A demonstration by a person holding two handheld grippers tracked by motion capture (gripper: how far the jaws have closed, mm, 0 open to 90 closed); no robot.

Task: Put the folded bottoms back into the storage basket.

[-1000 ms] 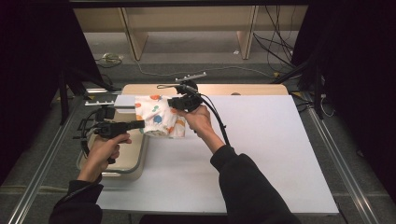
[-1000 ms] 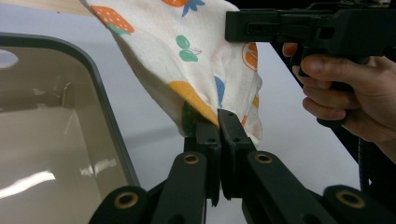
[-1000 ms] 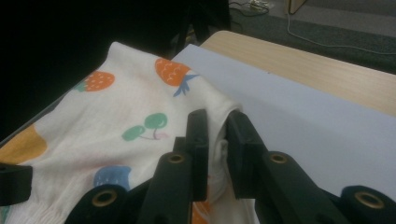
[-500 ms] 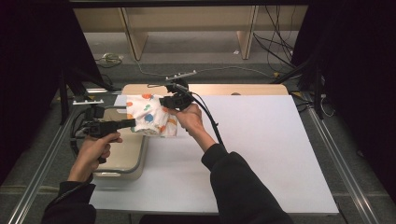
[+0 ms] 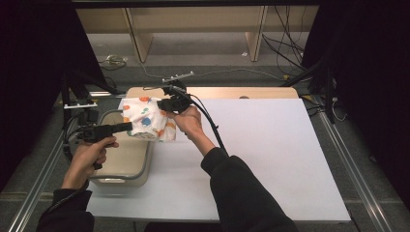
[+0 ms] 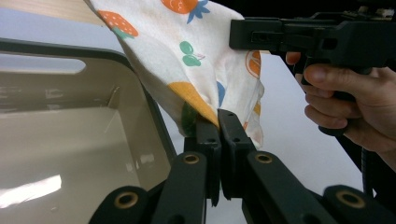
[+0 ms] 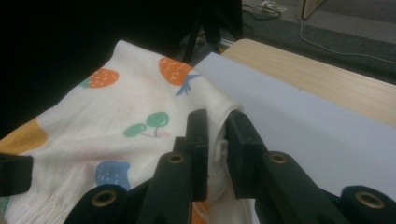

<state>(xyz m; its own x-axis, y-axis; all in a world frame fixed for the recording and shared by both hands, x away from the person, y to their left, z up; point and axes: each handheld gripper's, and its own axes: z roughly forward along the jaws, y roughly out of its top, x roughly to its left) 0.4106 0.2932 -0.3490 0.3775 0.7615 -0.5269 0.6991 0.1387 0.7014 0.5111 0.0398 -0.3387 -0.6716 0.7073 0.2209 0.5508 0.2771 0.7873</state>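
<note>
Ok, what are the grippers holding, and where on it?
Both hold the fruit-print cloth: left gripper pinches its lower edge, right gripper a fold.

Your fruit-print cloth [image 6: 196,56] is running off the top edge in the left gripper view — its upper hem is going unseen. Your beige tub [image 5: 126,159] is lying partly behind the cloth in the high view. The tub's floor is showing as glare — contents cannot be told.
</note>
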